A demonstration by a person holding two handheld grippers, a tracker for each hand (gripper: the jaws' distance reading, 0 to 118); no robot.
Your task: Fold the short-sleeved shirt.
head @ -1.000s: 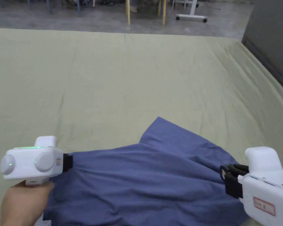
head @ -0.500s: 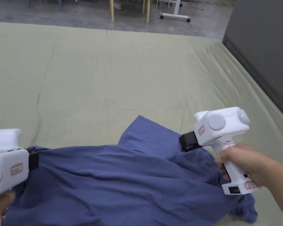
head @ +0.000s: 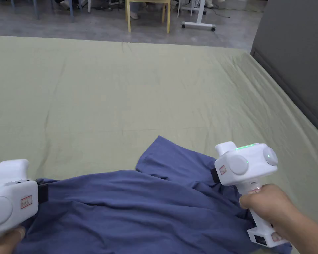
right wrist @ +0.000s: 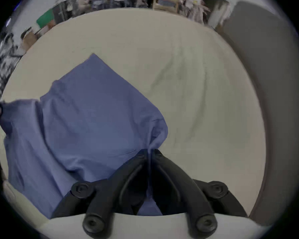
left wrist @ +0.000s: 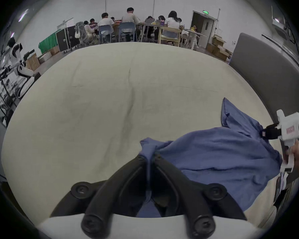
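Wide bed (head: 155,92) under a pale green sheet, grey padded wall on the right. Blue shirt (head: 148,211) spread rumpled over the near edge, one corner pointing toward the far side. Left hand-held gripper (left wrist: 149,158) clamped on the shirt's left edge; right hand-held gripper (right wrist: 149,154) clamped on a bunched fold at the shirt's right. Small red-bordered labels on both white housings, writing too small to read.
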